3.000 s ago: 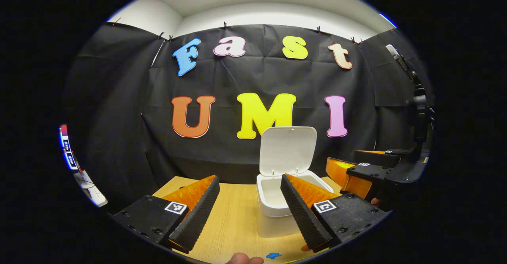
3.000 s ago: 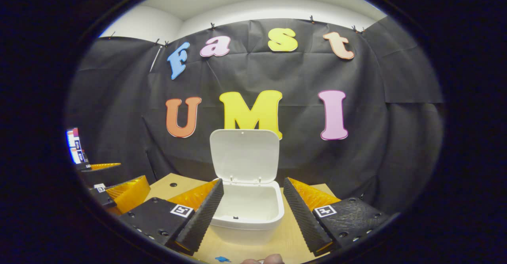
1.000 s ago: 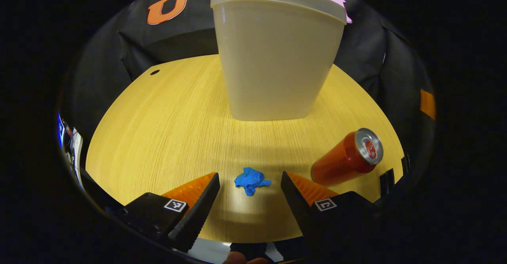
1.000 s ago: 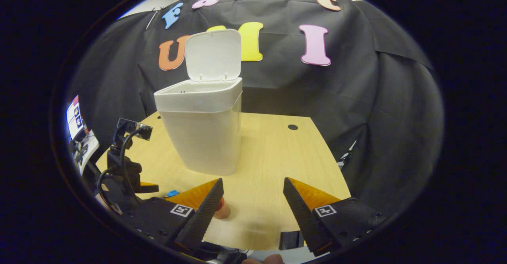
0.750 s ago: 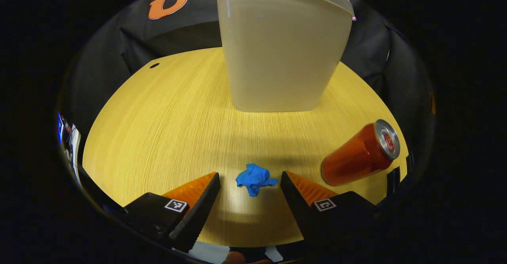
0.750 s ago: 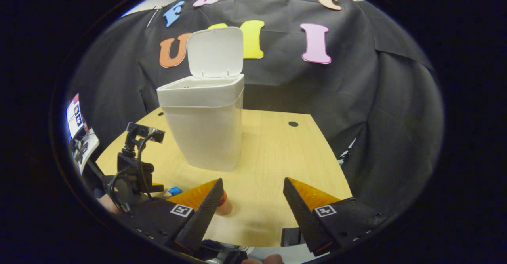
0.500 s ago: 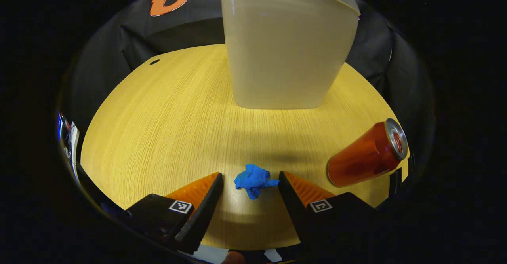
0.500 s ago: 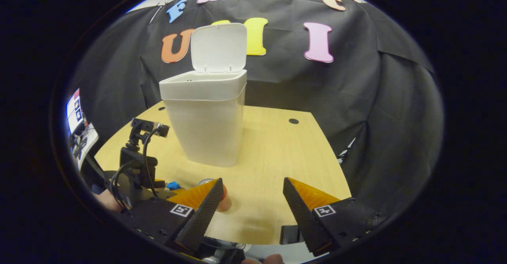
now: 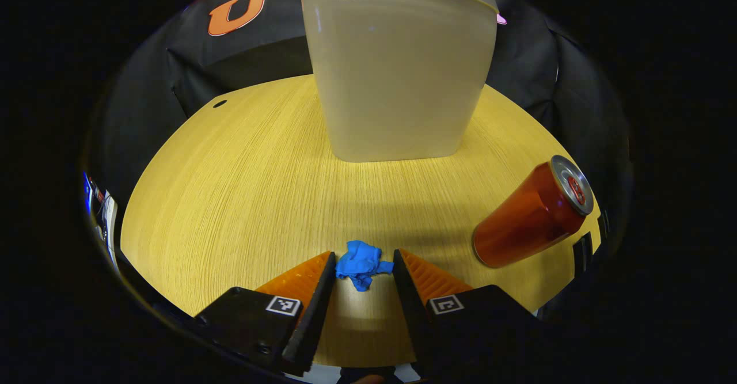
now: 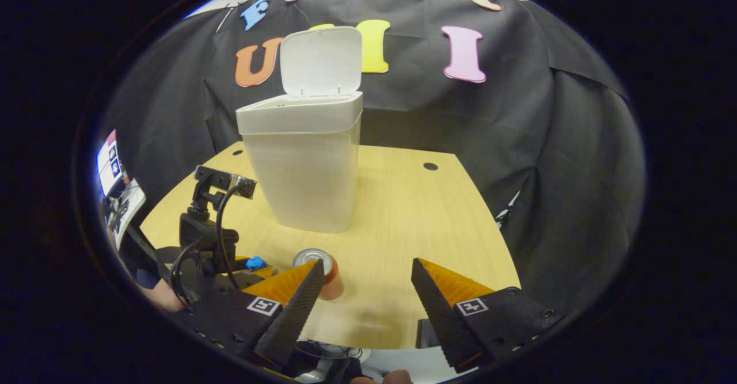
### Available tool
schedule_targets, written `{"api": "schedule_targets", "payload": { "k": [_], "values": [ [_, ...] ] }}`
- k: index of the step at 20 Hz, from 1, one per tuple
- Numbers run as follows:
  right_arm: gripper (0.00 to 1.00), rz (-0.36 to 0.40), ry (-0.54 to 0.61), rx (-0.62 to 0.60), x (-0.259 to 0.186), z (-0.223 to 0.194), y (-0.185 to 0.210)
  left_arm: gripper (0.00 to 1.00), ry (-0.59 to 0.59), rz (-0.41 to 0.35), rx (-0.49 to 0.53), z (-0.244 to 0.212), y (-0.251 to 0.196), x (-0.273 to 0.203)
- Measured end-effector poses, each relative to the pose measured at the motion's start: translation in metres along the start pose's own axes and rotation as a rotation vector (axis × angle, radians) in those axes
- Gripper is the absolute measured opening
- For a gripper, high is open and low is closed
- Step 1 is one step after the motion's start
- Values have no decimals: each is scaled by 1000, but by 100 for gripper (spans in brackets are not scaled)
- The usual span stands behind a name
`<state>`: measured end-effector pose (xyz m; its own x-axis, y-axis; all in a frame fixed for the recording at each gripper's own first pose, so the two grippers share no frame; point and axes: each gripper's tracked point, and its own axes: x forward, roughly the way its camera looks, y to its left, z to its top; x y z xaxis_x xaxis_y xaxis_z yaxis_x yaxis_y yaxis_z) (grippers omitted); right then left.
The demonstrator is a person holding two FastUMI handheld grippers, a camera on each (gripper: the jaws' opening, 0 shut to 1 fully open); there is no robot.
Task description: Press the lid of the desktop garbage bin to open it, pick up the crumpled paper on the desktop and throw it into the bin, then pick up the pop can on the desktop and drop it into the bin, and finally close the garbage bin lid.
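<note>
The blue crumpled paper (image 9: pixel 361 262) lies on the wooden table (image 9: pixel 230 171) between the fingertips of my left gripper (image 9: pixel 364 257). The jaws are narrowed, still open, and just meet the paper's edges without squashing it. The paper (image 10: pixel 255 263) also shows in the right gripper view. The white bin (image 9: pixel 397 79) stands behind it, its lid (image 10: pixel 320 61) upright and open. A red pop can (image 9: pixel 532 214) stands to the right of the paper. My right gripper (image 10: pixel 367 263) hovers open and empty above the table's near edge, and its left finger partly covers the can (image 10: pixel 319 260).
The bin (image 10: pixel 305 171) takes up the table's back middle. In the right gripper view, the left gripper's camera mount and cable (image 10: pixel 216 200) rise at the left, with a hand (image 10: pixel 158 297) below. Cable holes (image 10: pixel 430 166) mark the tabletop (image 10: pixel 414 223), and black cloth hangs behind.
My left gripper came down from bin height to the table and narrowed its jaws around the blue paper. My right gripper pulled back and rose, staying open.
</note>
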<state>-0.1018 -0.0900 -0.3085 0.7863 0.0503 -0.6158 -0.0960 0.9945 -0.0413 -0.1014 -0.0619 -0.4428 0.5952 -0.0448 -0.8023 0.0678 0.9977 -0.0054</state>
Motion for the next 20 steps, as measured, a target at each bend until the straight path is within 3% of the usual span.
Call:
{"api": "schedule_targets", "payload": {
  "k": [1, 3, 5, 7, 12, 20],
  "values": [
    [96, 1, 4, 2, 0, 0, 1, 60, -3, 0, 4, 0, -1, -1],
    [96, 2, 9, 3, 0, -2, 0, 54, -9, -3, 14, 1, 0, -1],
    [95, 4, 7, 3, -1, -2, 1, 38, -9, -4, 23, 4, 2, -3],
    [95, 6, 5, 4, -1, -2, 1, 30, -9, -1, 25, 3, 1, -3],
    [95, 25, 5, 13, -1, -8, 6, 24, -45, 9, 42, 12, 3, -10],
    [96, 81, 113, 46, 14, -50, 26, 24, -172, 23, -27, 79, 12, -50]
  ]
}}
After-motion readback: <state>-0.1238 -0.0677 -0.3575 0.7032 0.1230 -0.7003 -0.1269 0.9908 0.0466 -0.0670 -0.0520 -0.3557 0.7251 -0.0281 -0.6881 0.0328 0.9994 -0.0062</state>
